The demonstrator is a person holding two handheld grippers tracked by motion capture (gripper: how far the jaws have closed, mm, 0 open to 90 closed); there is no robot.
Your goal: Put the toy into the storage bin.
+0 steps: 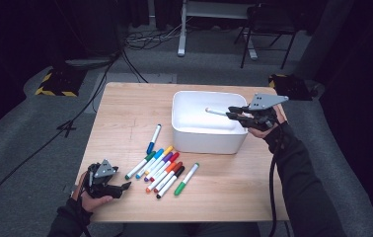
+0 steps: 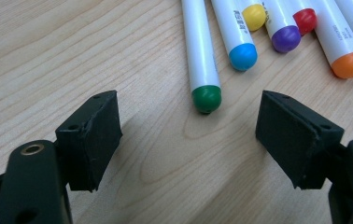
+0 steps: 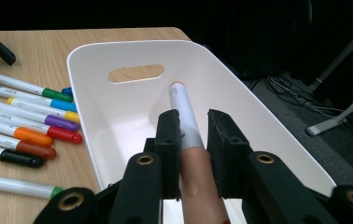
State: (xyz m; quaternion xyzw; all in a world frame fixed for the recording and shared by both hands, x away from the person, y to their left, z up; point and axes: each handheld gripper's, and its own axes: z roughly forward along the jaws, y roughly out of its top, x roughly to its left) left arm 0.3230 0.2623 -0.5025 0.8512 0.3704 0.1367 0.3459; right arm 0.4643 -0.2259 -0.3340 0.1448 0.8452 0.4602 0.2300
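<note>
Item: marker sorting, tabletop [image 1: 125,108] to white bin [image 1: 209,140].

Right gripper [image 1: 234,113]: clamped on a white-barrelled marker [image 3: 184,116] with a peach-coloured cap end at the jaws; the barrel points forward over the open bin, its far tip above the bin floor. In the high view the marker [image 1: 215,111] hangs over the bin's right half, clear of the rim.

Left gripper [image 2: 188,135]: jaws spread wide, holding nothing, resting low at the tabletop's near left corner. Green-capped marker [image 2: 201,60] lies just ahead of the gap, its cap between the jaw lines but untouched.

Loose stock: a row of markers [image 1: 162,170] lying side by side, touching, in front of the bin; one blue marker [image 1: 153,139] apart to their left.

Risks, as judged:
- Grip sits near one end of the marker; the long free end could tip and strike the bin's wall on release.
- Dropped from height, it could bounce out.
- Left gripper closing on the green-capped marker could nudge its neighbours, since the row lies packed; round barrels roll toward the tabletop's edge.
</note>
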